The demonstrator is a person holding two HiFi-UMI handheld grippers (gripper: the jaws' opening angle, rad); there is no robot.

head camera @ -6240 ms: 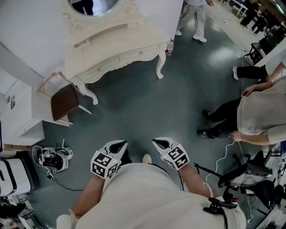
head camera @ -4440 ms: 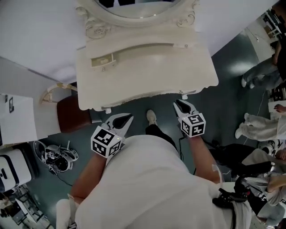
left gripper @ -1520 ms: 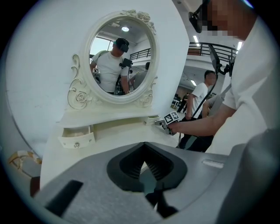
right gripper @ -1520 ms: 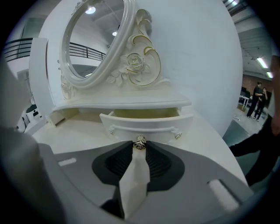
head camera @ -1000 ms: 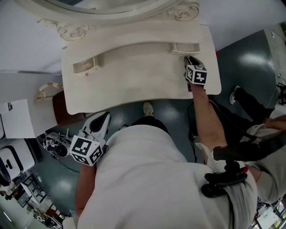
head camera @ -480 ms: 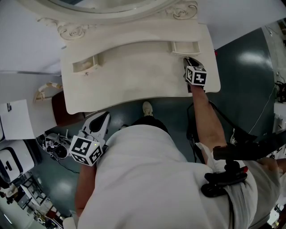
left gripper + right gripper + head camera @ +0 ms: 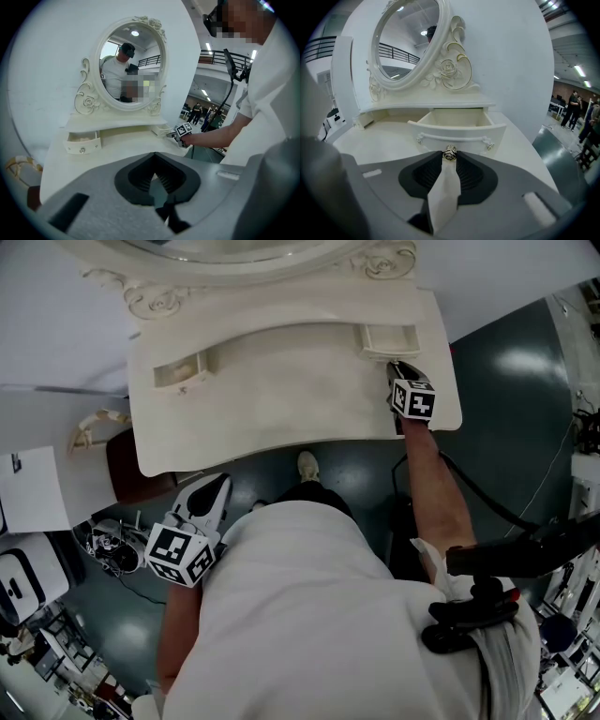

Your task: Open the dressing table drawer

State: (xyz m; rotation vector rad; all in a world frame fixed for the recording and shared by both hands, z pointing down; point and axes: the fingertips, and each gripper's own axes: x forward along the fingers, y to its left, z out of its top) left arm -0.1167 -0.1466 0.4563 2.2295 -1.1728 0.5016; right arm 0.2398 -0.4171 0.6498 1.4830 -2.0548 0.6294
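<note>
Right claw point(image 7: 450, 155) is clamped on the small metal knob point(image 7: 450, 152) at the centre of the drawer point(image 7: 457, 127) front. The jaws are part-way closed, with one pad on each side of the knob and nothing else in them. The drawer is the right-hand one of the two small ones on the bench point(image 7: 281, 409), below the mirror point(image 7: 404, 42). It's already partly out and looks empty inside.

For the pull:
- Draw straight back along the drawer's own line, level with the bench top. Your claw angles down onto the knob, so don't pull along the claw's axis. I'd expect that to lift the front and bind the box.
- The grip is at the very tips on a small round knob, so it could slip. Go slow and steady, no jerk, and don't ease the squeeze.
- Don't roll your wrist. The knob could turn or work loose.
- Watch how much of the box is left in the housing. No stop is visible, so quit before it runs out. It looks light and may come free suddenly.

Left claw point(image 7: 217, 486) is down by your side, off the bench, jaws together and holding nothing. You don't need it here, but brace the bench edge with it if the table shifts. The left-hand drawer point(image 7: 83, 142) also stands slightly out. Leave it.
</note>
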